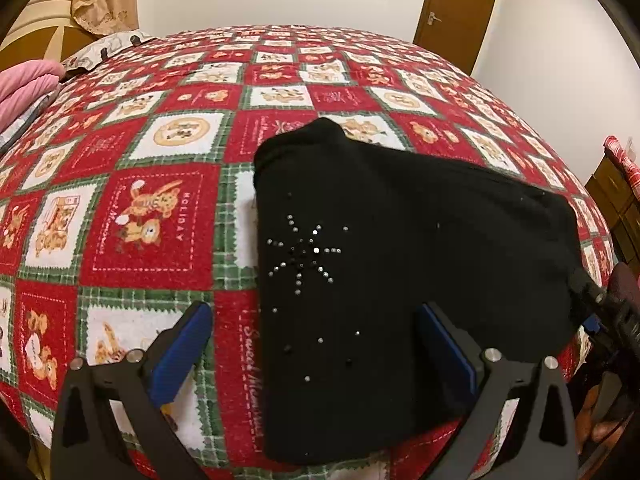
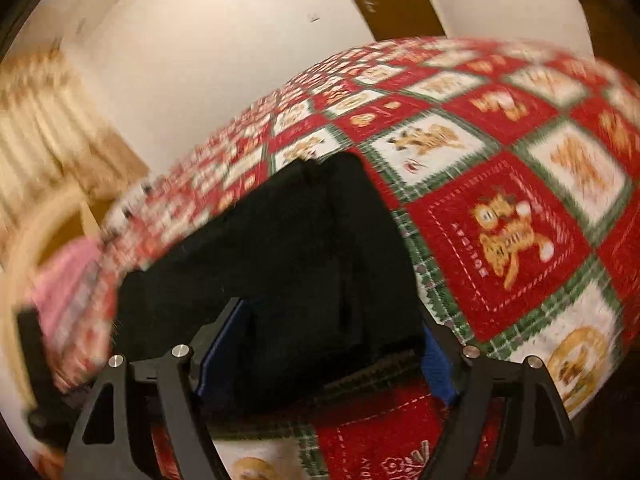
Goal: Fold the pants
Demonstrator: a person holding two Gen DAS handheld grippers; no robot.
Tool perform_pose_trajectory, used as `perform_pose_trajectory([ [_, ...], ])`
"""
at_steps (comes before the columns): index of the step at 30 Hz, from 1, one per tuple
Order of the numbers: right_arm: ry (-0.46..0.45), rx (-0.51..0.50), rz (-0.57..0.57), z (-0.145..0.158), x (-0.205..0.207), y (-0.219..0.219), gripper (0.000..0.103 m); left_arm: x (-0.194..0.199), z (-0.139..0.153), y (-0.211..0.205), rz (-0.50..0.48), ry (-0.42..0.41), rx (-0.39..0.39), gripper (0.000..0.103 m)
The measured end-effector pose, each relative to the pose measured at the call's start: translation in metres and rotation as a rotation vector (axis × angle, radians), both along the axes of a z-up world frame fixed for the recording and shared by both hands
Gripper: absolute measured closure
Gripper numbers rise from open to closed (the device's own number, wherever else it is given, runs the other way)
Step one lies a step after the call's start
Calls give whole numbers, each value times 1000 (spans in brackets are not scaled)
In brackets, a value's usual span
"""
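The bed [image 1: 160,208] lies open to your left and beyond the folded black pants [image 1: 400,280]: bare patterned blanket, nothing standing on it, free passage. Far left corner is crowded by a pink bundle [image 1: 24,88] and a pillow [image 1: 108,46]. At the right edge your right hand-held gripper [image 1: 600,308] sits just beside the pants' right side, blocking that flank. Past the bed's right edge, a wooden dresser [image 1: 616,196] stands close. In the right wrist view, open blanket runs to the right of the pants.
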State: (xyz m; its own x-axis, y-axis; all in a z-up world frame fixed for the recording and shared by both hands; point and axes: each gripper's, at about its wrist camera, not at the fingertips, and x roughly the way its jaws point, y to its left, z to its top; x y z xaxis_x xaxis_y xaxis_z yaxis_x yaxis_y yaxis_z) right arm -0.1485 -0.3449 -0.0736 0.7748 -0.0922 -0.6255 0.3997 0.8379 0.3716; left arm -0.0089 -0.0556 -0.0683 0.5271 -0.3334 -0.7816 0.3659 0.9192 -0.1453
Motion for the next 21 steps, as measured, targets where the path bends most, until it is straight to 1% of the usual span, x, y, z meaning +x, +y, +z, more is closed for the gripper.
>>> perform_pose_trajectory([
  [1, 17, -47, 3, 0, 2, 5, 24, 0, 0, 0, -1, 1, 0, 0],
  [3, 29, -111, 16, 0, 4, 12, 37, -1, 0, -1, -7, 3, 2, 0],
  [4, 27, -120, 31, 1, 5, 13, 41, -1, 0, -2, -12, 2, 5, 0],
  [5, 26, -118, 42, 2, 5, 14, 48, -2, 0, -3, -18, -2, 12, 0],
  [6, 24, -114, 57, 3, 6, 14, 54, -2, -1, -3, -19, -3, 14, 0],
  [9, 28, -136, 70, 3, 6, 17, 56, -1, -1, -2, -17, 4, 5, 0],
  [14, 17, -102, 67, 1, 5, 13, 56, -1, 0, 2, -32, 13, -21, 0],
  [16, 13, -87, 67, 0, 4, 13, 56, 1, 3, 12, -53, 41, -87, 0],
  [18, 7, -69, 67, -1, 4, 11, 56, 4, 5, 31, -61, 82, -206, 0],
  [21, -2, -48, 67, -2, 3, 8, 56, 8, 4, 56, -42, 127, -339, 3],
])
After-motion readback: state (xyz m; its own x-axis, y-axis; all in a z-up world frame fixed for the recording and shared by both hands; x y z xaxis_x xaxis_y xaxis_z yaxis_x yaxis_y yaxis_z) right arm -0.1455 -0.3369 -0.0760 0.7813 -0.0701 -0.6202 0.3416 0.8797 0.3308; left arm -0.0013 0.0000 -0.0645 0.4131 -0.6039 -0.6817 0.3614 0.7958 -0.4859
